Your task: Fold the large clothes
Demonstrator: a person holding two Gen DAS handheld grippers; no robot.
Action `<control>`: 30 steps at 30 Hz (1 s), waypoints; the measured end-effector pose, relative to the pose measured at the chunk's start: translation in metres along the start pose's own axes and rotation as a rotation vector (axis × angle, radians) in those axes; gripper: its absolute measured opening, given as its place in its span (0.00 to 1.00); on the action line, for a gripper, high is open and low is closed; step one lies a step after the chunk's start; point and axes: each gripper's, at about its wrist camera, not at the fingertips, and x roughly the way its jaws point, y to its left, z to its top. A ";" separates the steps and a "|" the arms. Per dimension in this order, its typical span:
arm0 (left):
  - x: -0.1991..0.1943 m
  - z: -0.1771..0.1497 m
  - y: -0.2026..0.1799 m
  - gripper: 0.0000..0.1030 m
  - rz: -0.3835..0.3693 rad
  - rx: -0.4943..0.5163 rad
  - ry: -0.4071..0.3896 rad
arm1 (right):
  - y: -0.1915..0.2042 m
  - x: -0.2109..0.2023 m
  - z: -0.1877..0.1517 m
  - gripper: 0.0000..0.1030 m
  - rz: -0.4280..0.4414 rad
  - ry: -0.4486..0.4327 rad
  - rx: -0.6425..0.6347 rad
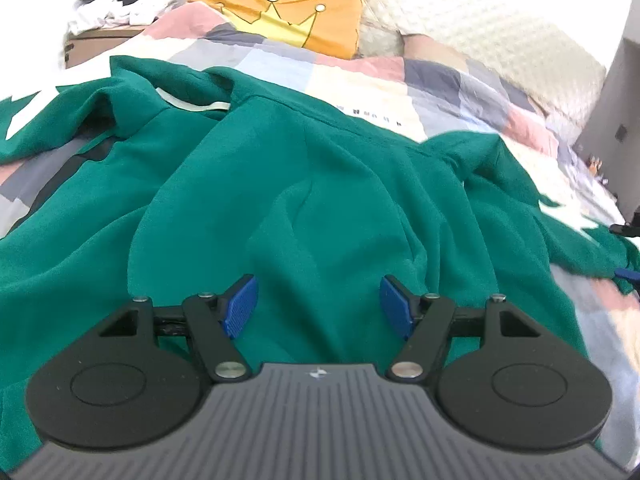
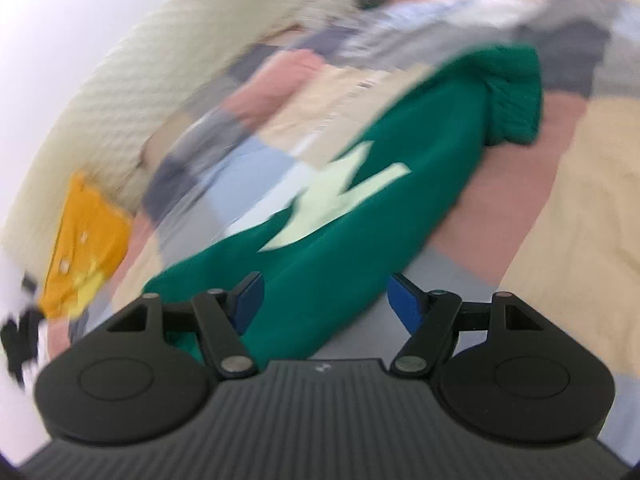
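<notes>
A large green sweatshirt [image 1: 304, 184] lies spread and rumpled across a patchwork quilt [image 1: 460, 80] on the bed, its collar at the far left and an orange crown cushion [image 1: 288, 16] beyond it. The left gripper [image 1: 318, 306] hovers over the near middle of the garment, blue pads spread wide with nothing between them, only cloth below. The right gripper [image 2: 324, 300] hangs at the right side of the bed, tilted and blurred in its own view, jaws likewise standing apart; the sleeve [image 2: 360, 200] runs away from it in a long diagonal band, from just under its left pad out to the ribbed cuff [image 2: 516, 96] at the far end, a pale jagged print partway along. The cloth passes beneath the pads but neither presses on it. I judge the next fold turns on that sleeve: its long axis points away from the right gripper, which is plainly the nearer of the two, while the left gripper sits over the body, placed to hold it flat.
</notes>
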 end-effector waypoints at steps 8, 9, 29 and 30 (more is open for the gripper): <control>0.010 0.000 0.014 0.70 -0.016 -0.105 0.026 | -0.073 0.064 0.036 0.69 -0.031 -0.065 0.114; 0.012 0.000 0.015 0.70 -0.014 -0.110 0.029 | -0.085 0.070 0.040 0.69 -0.015 -0.075 0.166; 0.038 0.005 0.016 0.71 0.032 -0.148 0.058 | -0.196 0.115 0.154 0.65 -0.018 -0.285 0.328; 0.039 0.006 0.015 0.71 0.038 -0.147 0.059 | -0.197 0.115 0.151 0.65 -0.007 -0.275 0.335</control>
